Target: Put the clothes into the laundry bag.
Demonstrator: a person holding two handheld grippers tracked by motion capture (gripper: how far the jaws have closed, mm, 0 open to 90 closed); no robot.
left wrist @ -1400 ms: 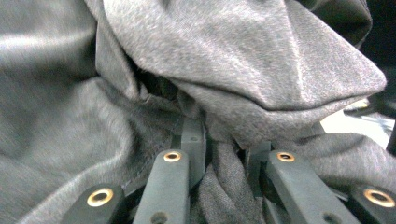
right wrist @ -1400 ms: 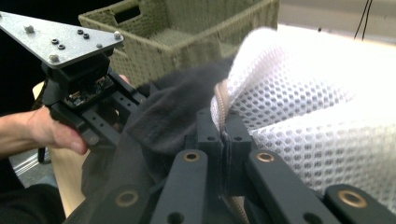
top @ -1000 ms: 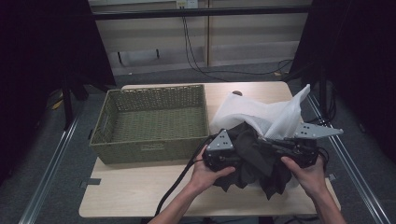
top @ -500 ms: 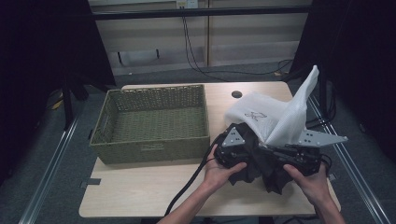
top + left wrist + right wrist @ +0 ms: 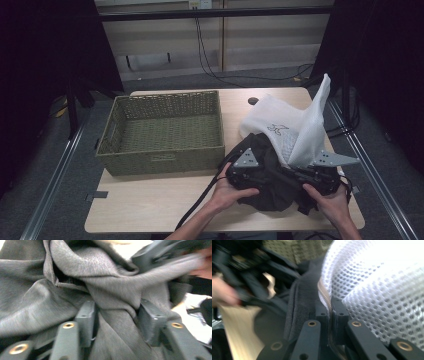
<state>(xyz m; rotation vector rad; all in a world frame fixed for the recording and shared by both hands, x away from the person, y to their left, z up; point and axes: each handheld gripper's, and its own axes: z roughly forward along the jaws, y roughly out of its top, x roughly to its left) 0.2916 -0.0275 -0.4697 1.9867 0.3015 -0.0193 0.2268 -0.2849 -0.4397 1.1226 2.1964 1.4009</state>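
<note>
The dark garment (image 5: 272, 182) lay at the table's (image 5: 150, 210) five o'clock, under the white mesh bag (image 5: 292, 130). The left gripper (image 5: 116, 312), jaws just opening, straddled its fold; the right gripper (image 5: 330, 307) pinched the bag's zipper edge

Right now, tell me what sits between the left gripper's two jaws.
A bunched fold of the dark grey garment runs up between the pads of the left gripper, whose jaws have just been opening; the left gripper view shows it.

I note bare forearms, no sleeves. My black left gripper (image 5: 260, 176) and right gripper (image 5: 305, 176) carry grey three-cornered plates, brass-ringed screw holes, trailing black cable (image 5: 197, 205).
</note>
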